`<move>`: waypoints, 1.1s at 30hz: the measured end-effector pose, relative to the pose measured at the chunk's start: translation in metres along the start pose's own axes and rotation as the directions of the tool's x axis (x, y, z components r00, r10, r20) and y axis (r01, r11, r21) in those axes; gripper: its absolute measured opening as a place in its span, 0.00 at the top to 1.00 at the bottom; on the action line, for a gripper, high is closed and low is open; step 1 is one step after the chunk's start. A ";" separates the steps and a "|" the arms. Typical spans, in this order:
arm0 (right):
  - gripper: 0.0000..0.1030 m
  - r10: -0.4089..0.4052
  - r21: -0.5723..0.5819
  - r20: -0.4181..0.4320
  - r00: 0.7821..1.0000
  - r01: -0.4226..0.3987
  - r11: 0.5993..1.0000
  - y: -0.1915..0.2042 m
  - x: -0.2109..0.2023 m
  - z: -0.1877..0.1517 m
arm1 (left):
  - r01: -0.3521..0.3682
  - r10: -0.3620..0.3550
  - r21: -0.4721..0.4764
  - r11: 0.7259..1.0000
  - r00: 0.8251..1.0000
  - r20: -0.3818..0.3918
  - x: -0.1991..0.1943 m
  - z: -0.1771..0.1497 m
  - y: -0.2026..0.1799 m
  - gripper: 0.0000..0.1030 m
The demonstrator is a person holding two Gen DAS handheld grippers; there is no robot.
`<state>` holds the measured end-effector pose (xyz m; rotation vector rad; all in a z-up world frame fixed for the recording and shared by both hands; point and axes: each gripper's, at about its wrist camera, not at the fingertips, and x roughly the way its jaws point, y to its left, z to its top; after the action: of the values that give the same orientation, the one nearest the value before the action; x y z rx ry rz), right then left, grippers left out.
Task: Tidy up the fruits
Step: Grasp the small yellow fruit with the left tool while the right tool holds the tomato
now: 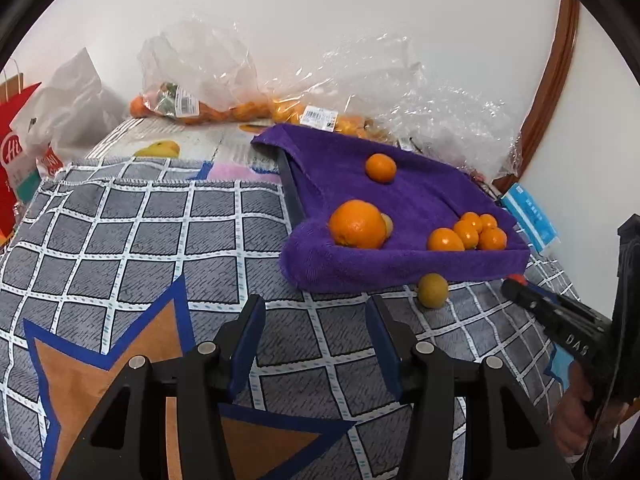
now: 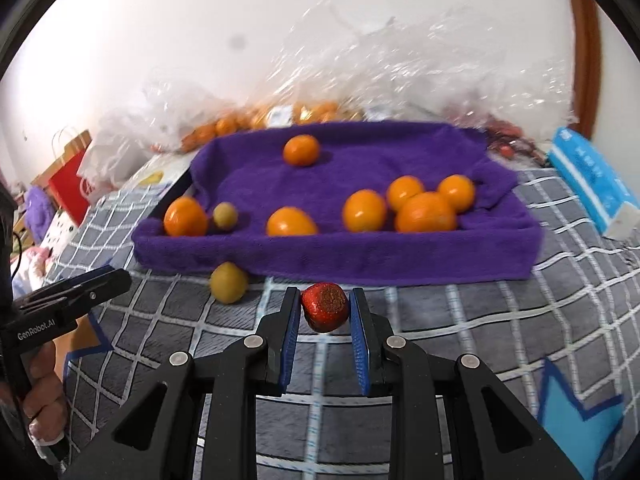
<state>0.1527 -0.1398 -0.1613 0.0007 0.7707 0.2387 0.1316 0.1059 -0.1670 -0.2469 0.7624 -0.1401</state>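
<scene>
A tray lined with a purple towel (image 1: 404,268) (image 2: 360,256) holds several oranges (image 1: 357,225) (image 2: 426,213) and a small yellow-green fruit (image 2: 225,215). Another yellow-green fruit (image 1: 433,290) (image 2: 229,283) lies on the checked cloth just in front of the tray. My right gripper (image 2: 325,307) is shut on a small red fruit (image 2: 325,307), held just in front of the tray's near wall; the right gripper also shows at the right edge of the left wrist view (image 1: 520,286). My left gripper (image 1: 316,312) is open and empty above the cloth, left of the tray.
The grey checked cloth (image 1: 140,248) covers the surface. Clear plastic bags of oranges (image 1: 224,108) lie behind the tray by the wall. A blue tissue pack (image 2: 592,184) sits right of the tray. A red paper bag (image 1: 16,152) stands at far left.
</scene>
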 end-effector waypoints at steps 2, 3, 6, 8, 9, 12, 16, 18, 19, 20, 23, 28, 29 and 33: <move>0.76 -0.022 0.004 0.027 0.999 0.021 1.000 -0.006 -0.010 0.002 | -0.001 0.001 0.003 1.000 1.000 0.000 0.000 0.000 -0.001 0.52; 0.76 -0.025 0.005 0.034 0.999 0.025 1.000 -0.008 -0.013 0.004 | 0.000 0.000 0.003 1.000 1.000 0.001 0.000 0.000 -0.001 0.52; 0.76 -0.040 0.011 0.048 0.998 0.039 0.999 -0.020 -0.017 0.003 | 0.011 -0.011 0.000 1.000 1.000 0.009 -0.001 0.000 -0.001 0.52; 0.76 -0.053 0.022 0.040 0.998 0.052 0.998 -0.027 -0.016 0.000 | 0.016 -0.016 0.001 1.000 1.000 0.008 -0.001 -0.001 -0.001 0.52; 0.76 -0.056 0.028 0.035 0.998 0.055 0.998 -0.031 -0.016 -0.003 | 0.018 -0.018 0.001 1.000 1.000 0.007 -0.001 -0.001 -0.002 0.52; 0.76 -0.070 0.035 0.041 0.997 0.068 0.997 -0.038 -0.016 -0.007 | 0.026 -0.026 0.013 1.000 1.000 0.001 -0.002 -0.002 -0.006 0.52; 0.76 -0.048 0.050 0.057 0.997 0.046 0.998 -0.043 -0.019 -0.010 | 0.035 -0.035 0.018 0.999 0.999 -0.008 -0.001 -0.003 -0.007 0.52; 0.76 -0.044 0.047 0.061 0.997 0.041 0.998 -0.044 -0.020 -0.010 | 0.037 -0.036 0.008 0.999 0.999 -0.012 0.000 -0.003 -0.005 0.52; 0.76 -0.043 0.046 0.062 0.997 0.040 0.998 -0.045 -0.019 -0.009 | 0.041 -0.041 0.001 0.999 0.999 -0.016 0.001 -0.003 -0.004 0.52; 0.76 -0.039 0.048 0.063 0.997 0.036 0.998 -0.046 -0.019 -0.009 | 0.039 -0.039 -0.002 0.999 0.999 -0.019 0.001 -0.003 -0.004 0.52; 0.76 -0.033 0.047 0.075 0.997 0.029 0.998 -0.051 -0.021 -0.009 | -0.053 0.053 -0.019 0.998 0.999 0.000 -0.004 -0.004 -0.007 0.53; 0.76 -0.026 0.069 0.092 0.995 0.020 0.997 -0.066 -0.028 -0.011 | 0.010 -0.009 0.003 1.000 0.998 -0.059 -0.003 -0.003 -0.036 0.51; 0.76 -0.040 0.072 0.090 0.995 0.033 0.997 -0.070 -0.029 -0.012 | 0.004 -0.003 0.025 1.000 0.998 -0.064 0.000 -0.003 -0.043 0.51; 0.76 -0.033 0.105 0.100 0.994 0.022 0.994 -0.080 -0.034 -0.016 | 0.048 -0.044 0.037 0.998 0.994 -0.103 0.017 -0.001 -0.074 0.51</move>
<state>0.1358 -0.2267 -0.1564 0.0994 0.6808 0.1708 0.1403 0.0304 -0.1588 -0.2211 0.8553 -0.2129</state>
